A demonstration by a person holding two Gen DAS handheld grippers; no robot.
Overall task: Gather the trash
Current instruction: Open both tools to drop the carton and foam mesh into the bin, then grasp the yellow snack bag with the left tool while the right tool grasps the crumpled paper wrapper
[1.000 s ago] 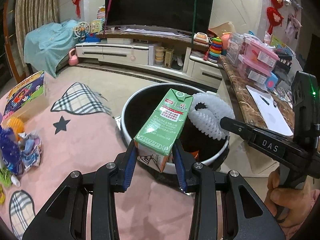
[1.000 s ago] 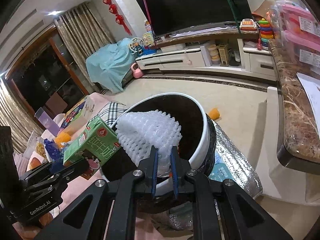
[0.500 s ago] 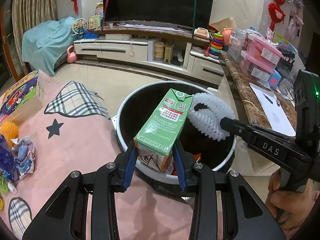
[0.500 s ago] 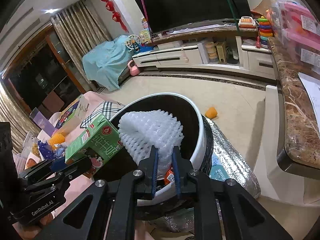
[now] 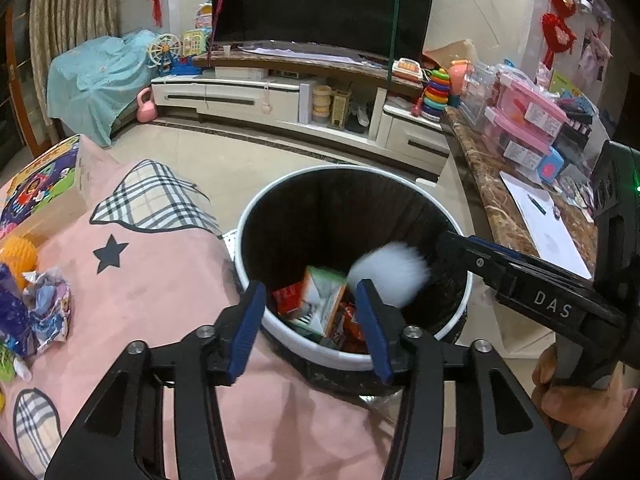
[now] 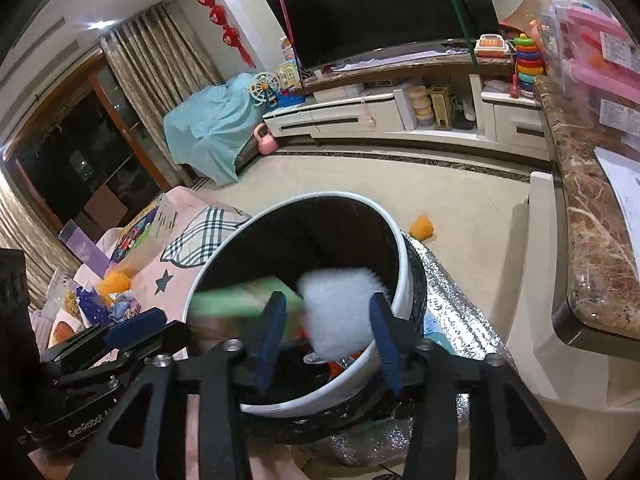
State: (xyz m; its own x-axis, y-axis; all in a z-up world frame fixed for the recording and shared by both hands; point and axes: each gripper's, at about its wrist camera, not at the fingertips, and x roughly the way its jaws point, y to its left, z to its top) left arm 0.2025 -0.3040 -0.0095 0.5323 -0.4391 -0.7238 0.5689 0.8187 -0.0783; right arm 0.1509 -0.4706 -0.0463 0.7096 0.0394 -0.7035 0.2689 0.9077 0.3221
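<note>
A round trash bin with a white rim (image 5: 256, 308) (image 6: 400, 292) and black liner stands beside the pink-covered table. My left gripper (image 5: 308, 324) is open above the bin's near rim. The green milk carton (image 5: 324, 296) (image 6: 240, 300) is loose and blurred inside the bin, over red wrappers. My right gripper (image 6: 330, 340) is open over the bin, and its arm (image 5: 520, 280) shows in the left wrist view. The white foam net (image 5: 390, 276) (image 6: 340, 312) is blurred, falling free between its fingers into the bin.
Crumpled wrappers (image 5: 44, 308) and an orange ball (image 5: 18, 256) lie on the pink cloth (image 5: 152, 280) at left, by a colourful box (image 5: 40, 184). A marble counter (image 5: 496, 200) with pink boxes runs at right. A TV stand (image 5: 280, 92) is behind.
Both grippers opened. The green carton dropped out of the left gripper and the white foam net out of the right one; both are now down in the bin.
</note>
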